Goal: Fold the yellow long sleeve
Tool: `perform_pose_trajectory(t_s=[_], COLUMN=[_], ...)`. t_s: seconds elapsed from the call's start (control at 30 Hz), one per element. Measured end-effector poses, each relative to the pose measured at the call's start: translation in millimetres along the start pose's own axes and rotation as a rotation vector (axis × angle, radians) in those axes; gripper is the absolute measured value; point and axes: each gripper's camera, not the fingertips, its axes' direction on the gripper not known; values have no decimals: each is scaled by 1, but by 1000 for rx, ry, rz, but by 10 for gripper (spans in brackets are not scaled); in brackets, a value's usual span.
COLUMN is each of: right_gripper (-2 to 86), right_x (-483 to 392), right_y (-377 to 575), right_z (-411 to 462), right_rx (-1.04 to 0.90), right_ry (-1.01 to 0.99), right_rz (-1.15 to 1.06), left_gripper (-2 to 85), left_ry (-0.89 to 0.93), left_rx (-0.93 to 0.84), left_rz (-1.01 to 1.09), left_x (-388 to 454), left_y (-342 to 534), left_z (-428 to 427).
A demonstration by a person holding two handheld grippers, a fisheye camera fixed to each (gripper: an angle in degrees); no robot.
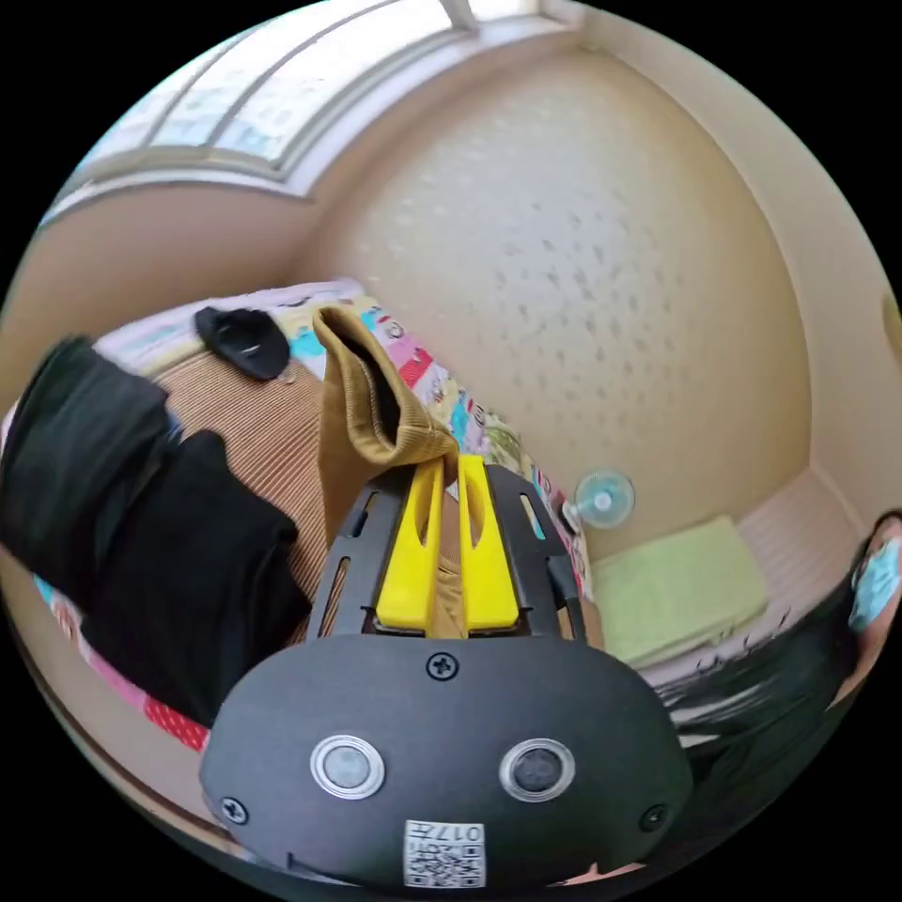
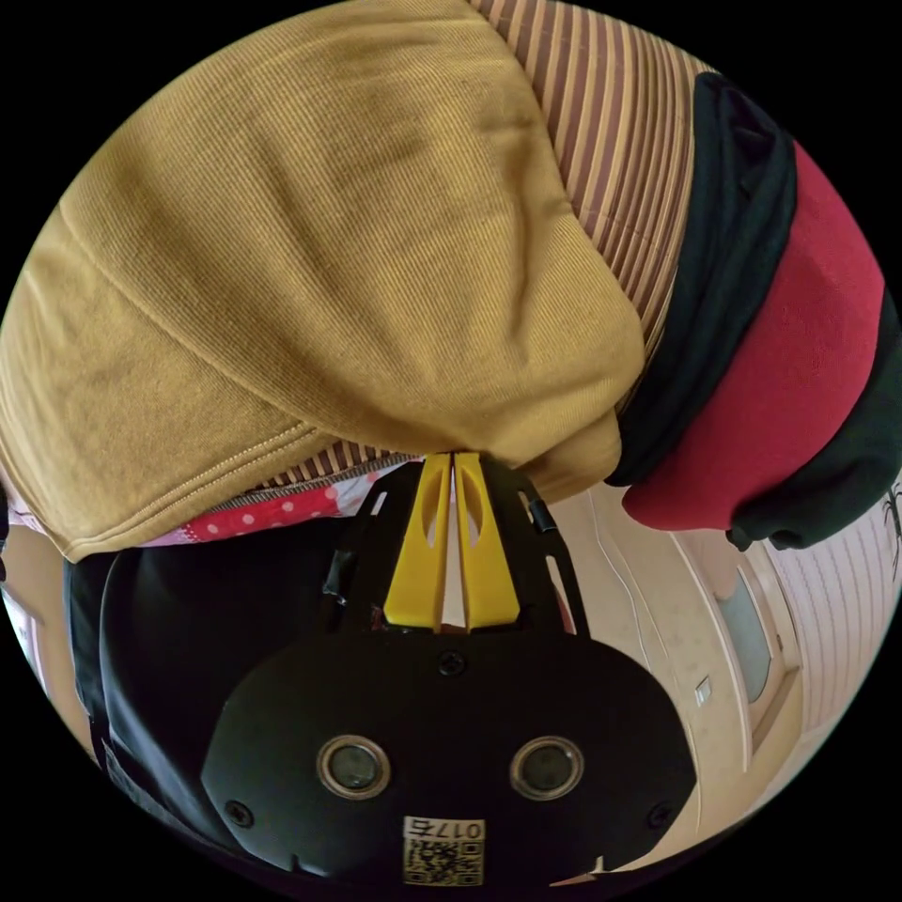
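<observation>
Left gripper view: the left gripper [image 1: 449, 467] has its two yellow jaws drawn close together with a strip of the yellow long sleeve [image 1: 362, 413] pinched between them; mustard fabric runs down the narrow gap between the jaws and rises beyond the tips as a folded, upright flap with a dark hollow at its open end (apparently a cuff or sleeve end, though which part cannot be told). The cloth is a fine ribbed knit, ochre rather than bright yellow. Behind it lies a brown-and-tan striped garment [image 1: 254, 423] on a patterned, multicoloured bedcover [image 1: 442, 385], with a pile of black clothing [image 1: 150, 526] to one side and a small black item [image 1: 242, 340] resting near the far edge of the bed. A small fan [image 1: 603, 498] stands against the textured wall [image 1: 601, 263], beside a green mat [image 1: 676, 583]; a window [image 1: 282, 94] runs along the top.

Right gripper view: the right gripper [image 2: 453, 462] shows its jaws nearly touching, their tips buried at the lower edge of the long sleeve's body [image 2: 310, 244], which bulges in a broad, smooth dome with a stitched hem along one margin. The jaws appear to be clamped on this edge. The striped garment [image 2: 611, 122] emerges beneath and beside it, next to black cloth [image 2: 733, 254] and a red garment [image 2: 799, 376].
</observation>
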Motion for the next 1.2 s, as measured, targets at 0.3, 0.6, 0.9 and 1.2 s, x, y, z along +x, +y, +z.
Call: perform_pose_trajectory(t_s=[0.3,0.6,0.9,1.2], right_gripper=[4,45,121,32], right_x=[32,128,101,72], right_y=[64,164,236,242], right_z=[11,97,209,158], right_rx=[97,-12,163,262], right_ry=[-168,-1172,-1923,-1839], right_rz=[79,618,1109,1130], left_gripper=[72,55,49,38], left_ry=[219,120,-203,-324], left_rx=[-554,-961,-1096,-1075], left_rz=[447,-22,-164,-241], left_x=[239,152,42,-13], left_y=[157,344,366,328], left_z=[328,385,315,269])
